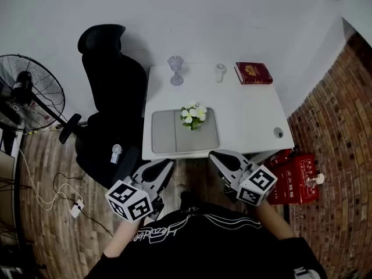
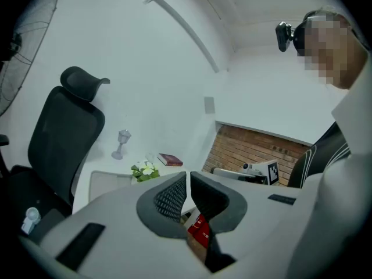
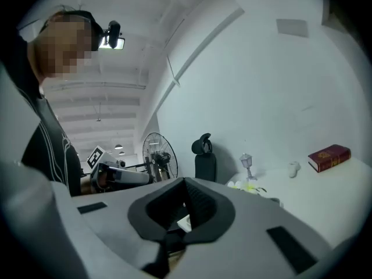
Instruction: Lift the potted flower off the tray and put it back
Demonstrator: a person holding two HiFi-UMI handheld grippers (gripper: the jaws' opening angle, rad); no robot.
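The potted flower (image 1: pixel 193 116), white blooms over green leaves, stands on the right half of the grey tray (image 1: pixel 165 132) at the white table's (image 1: pixel 250 118) near edge. Both grippers hover short of that edge, close to my body and apart from the pot. My left gripper (image 1: pixel 168 164) has its jaws together with nothing between them; its own view shows the flower (image 2: pixel 145 171) and tray (image 2: pixel 107 182) beyond its tips (image 2: pixel 188 176). My right gripper (image 1: pixel 214 156) is shut and empty too. From the right gripper (image 3: pixel 186 182) view the flower (image 3: pixel 247 185) sits further off.
A clear goblet (image 1: pixel 176 70), a small white cup (image 1: pixel 220 71) and a red book (image 1: pixel 253 72) line the table's far edge. A black office chair (image 1: pixel 110 80) and a standing fan (image 1: pixel 29 95) are left of the table. Red boxes (image 1: pixel 296 179) lie on the floor at the right.
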